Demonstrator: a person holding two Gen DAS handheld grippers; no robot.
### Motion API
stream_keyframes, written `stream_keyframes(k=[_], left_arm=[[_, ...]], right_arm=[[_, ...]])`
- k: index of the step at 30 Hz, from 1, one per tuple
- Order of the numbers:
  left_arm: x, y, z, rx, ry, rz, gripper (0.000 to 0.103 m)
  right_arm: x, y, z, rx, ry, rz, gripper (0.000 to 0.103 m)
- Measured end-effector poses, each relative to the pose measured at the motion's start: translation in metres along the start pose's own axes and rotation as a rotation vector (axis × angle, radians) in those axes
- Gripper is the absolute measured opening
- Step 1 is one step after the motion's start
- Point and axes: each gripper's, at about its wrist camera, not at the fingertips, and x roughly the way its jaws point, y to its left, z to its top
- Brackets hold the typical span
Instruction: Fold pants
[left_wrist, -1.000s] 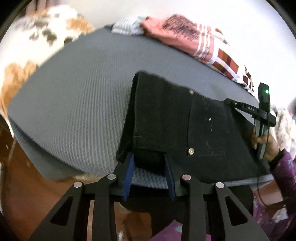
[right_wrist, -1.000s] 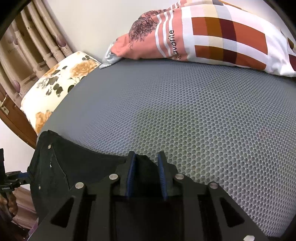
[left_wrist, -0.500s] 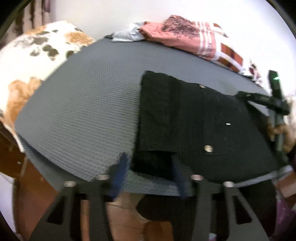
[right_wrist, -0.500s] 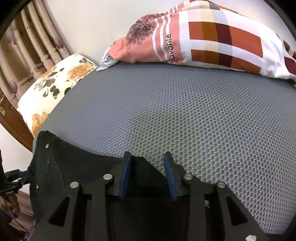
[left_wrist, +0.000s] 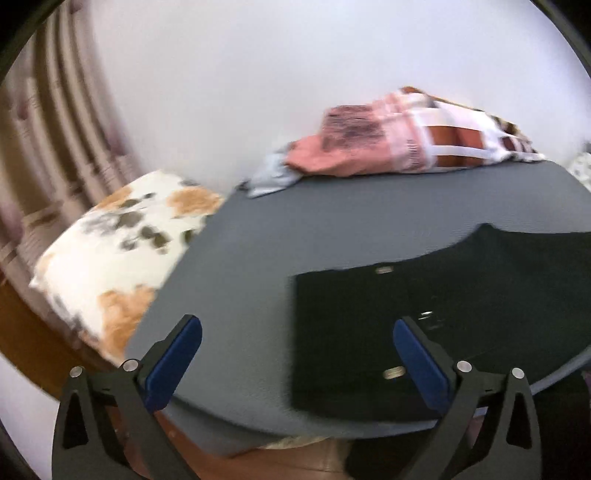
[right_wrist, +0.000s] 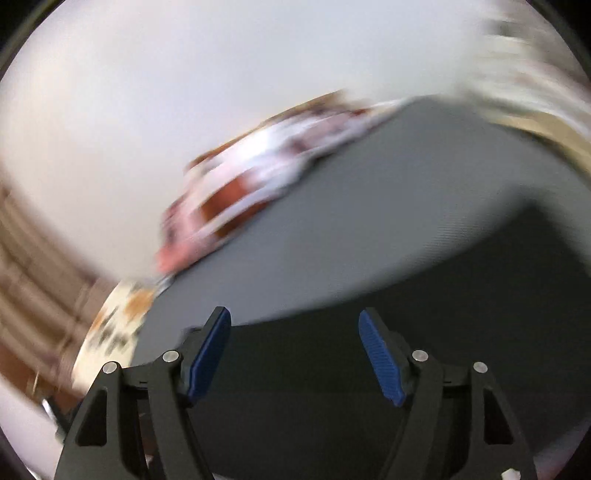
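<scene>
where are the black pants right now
In the left wrist view the black pants lie flat at lower right on the grey mattress, near its front edge, across from the floral pillow.

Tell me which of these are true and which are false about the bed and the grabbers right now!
1. The left gripper is wide open. True.
2. The right gripper is squeezing the pants. False: its jaws are spread apart with nothing pinched between them.
3. The pants lie flat on the gray bed. True.
4. A flowery pillow sits at the left edge of the bed. True.
5. The pink checked blanket is on top of the pants. False: it lies at the far end of the bed, by the wall, apart from them.
</scene>
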Motion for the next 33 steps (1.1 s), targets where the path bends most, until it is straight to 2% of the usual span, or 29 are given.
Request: stream_keyframes(k=[1,2,5,7,9,12,17,22,24,25,26,27,28,30,33], left_arm=[[0.006,-0.009,0.001,0.002,0.013,-0.037,0.103],[0.014,-0.017,0.002,-0.004,0.035,-0.068,0.103],[0.036,-0.034,0.001,-0.028,0.102,-0.118,0.103],[0.047,-0.039,-0.001,-0.041,0.126,-0.135,0.103],[0.052,-0.042,-0.003,-0.058,0.142,-0.14,0.103],[0.05,-0.044,-0.006,-0.081,0.146,-0.158,0.103],[0.044,-0.045,-0.009,-0.088,0.126,-0.17,0.103],[0.049,-0.045,-0.014,-0.089,0.151,-0.183,0.103],[0.051,-0.044,-0.015,-0.098,0.162,-0.195,0.103],[0.051,-0.043,-0.016,-0.101,0.165,-0.197,0.103],[0.051,-0.042,-0.016,-0.106,0.165,-0.199,0.103],[0.051,-0.04,-0.016,-0.111,0.164,-0.2,0.103],[0.051,-0.039,-0.015,-0.117,0.161,-0.203,0.103],[0.05,-0.036,-0.014,-0.128,0.159,-0.204,0.103],[0.05,-0.029,-0.011,-0.148,0.163,-0.204,0.103]], right_arm=[[-0.027,-0.037,-0.002,0.074,-0.034,-0.049,0.071],[-0.042,-0.056,-0.004,0.118,-0.055,-0.06,0.071],[-0.084,-0.117,-0.014,0.27,-0.117,-0.039,0.071],[-0.095,-0.136,-0.018,0.319,-0.14,0.013,0.07],[-0.098,-0.147,-0.022,0.337,-0.143,0.018,0.07],[-0.088,-0.155,-0.025,0.371,-0.125,0.102,0.07],[-0.069,-0.145,-0.031,0.376,-0.098,0.146,0.068],[-0.047,-0.123,-0.034,0.345,-0.041,0.18,0.068],[-0.039,-0.116,-0.035,0.334,-0.041,0.166,0.066],[-0.036,-0.115,-0.034,0.335,-0.041,0.149,0.058],[-0.035,-0.115,-0.033,0.332,-0.037,0.106,0.04],[-0.032,-0.116,-0.032,0.336,-0.014,0.079,0.03],[-0.028,-0.119,-0.033,0.344,0.009,0.052,0.012],[-0.027,-0.123,-0.034,0.365,0.019,0.049,0.009],[-0.025,-0.104,-0.026,0.318,0.038,-0.019,0.01]])
